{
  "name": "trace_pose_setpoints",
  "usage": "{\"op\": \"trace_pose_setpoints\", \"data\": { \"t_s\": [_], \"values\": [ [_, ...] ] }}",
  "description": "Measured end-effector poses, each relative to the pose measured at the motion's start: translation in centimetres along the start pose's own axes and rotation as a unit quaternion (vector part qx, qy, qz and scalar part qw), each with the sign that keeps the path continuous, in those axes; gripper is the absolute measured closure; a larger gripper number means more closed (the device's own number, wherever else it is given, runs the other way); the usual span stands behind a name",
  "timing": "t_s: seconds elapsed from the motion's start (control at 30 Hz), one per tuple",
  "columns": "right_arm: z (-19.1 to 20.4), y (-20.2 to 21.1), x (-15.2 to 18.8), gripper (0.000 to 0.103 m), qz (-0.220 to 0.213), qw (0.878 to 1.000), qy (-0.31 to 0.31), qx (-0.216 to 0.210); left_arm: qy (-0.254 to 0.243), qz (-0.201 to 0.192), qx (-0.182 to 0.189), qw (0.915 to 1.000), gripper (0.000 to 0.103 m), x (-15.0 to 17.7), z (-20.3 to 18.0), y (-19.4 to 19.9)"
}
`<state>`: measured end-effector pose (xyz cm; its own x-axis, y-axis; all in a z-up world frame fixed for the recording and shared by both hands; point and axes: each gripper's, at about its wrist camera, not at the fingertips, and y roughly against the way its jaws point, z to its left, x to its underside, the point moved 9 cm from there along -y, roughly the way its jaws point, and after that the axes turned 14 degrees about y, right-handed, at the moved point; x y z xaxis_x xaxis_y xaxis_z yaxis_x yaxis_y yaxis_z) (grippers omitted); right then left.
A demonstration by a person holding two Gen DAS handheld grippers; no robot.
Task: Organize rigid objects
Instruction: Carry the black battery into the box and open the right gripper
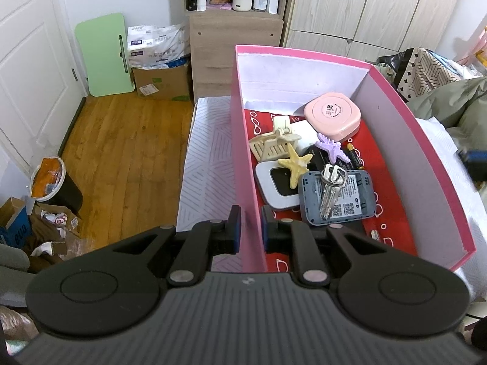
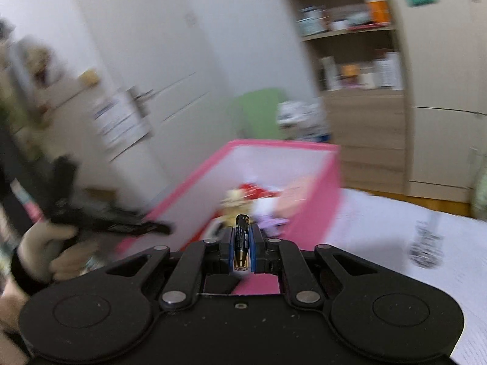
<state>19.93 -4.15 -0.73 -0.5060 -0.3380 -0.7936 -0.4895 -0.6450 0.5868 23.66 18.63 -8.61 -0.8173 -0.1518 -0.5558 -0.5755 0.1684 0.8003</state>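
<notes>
We see the bed (image 1: pixel 210 152), with its white patterned cover, carrying a pink box (image 1: pixel 426 140) at its near left edge, beside the wooden floor (image 1: pixel 121 158). The box's red bottom is crowded toward the near end and bare toward the far wall; the cover to the right of the box lies open.

Inside, from large to small: a pink round case (image 1: pixel 333 115) by the far right wall, a grey device (image 1: pixel 338 196) near the middle, a white device (image 1: pixel 275 188) against the left wall, a cream clip (image 1: pixel 275 144), a bunch of keys (image 1: pixel 330 187) lying on the grey device, a yellow starfish (image 1: pixel 296 164), a purple starfish (image 1: pixel 331 147) and a spare battery (image 1: pixel 354 155).

Our left gripper (image 1: pixel 251 228) straddles the box's near left wall, one jaw outside and one inside, narrow, the pads seemingly not pressing.

Our right gripper (image 2: pixel 242 243) is closed on a battery (image 2: pixel 242 240), held upright just above the box's near edge; the view is blurred.
</notes>
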Motion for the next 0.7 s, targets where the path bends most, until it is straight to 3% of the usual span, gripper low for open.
{"op": "trace_pose_setpoints", "data": {
  "t_s": [0.13, 0.3, 0.5, 0.7],
  "values": [
    [2.1, -3.4, -0.6, 0.091, 0.043, 0.998, 0.046, -0.022, 0.004, 0.000, 0.004, 1.0000, 0.087, 0.1, 0.1, 0.1],
    [2.9, -8.0, -1.7, 0.091, 0.102, 0.991, 0.060, -0.059, 0.012, -0.003, 0.004, 0.9999, 0.087, 0.2, 0.2, 0.2],
    [4.0, -13.3, -2.2, 0.091, 0.187, 0.974, 0.066, -0.111, 0.023, -0.007, 0.005, 0.9997, 0.087, 0.2, 0.5, 0.3],
    [5.2, -16.3, -1.9, 0.091, 0.221, 0.965, 0.077, -0.118, 0.022, -0.002, -0.003, 0.9998, 0.089, 0.3, 0.3, -0.1]
  ]
}}
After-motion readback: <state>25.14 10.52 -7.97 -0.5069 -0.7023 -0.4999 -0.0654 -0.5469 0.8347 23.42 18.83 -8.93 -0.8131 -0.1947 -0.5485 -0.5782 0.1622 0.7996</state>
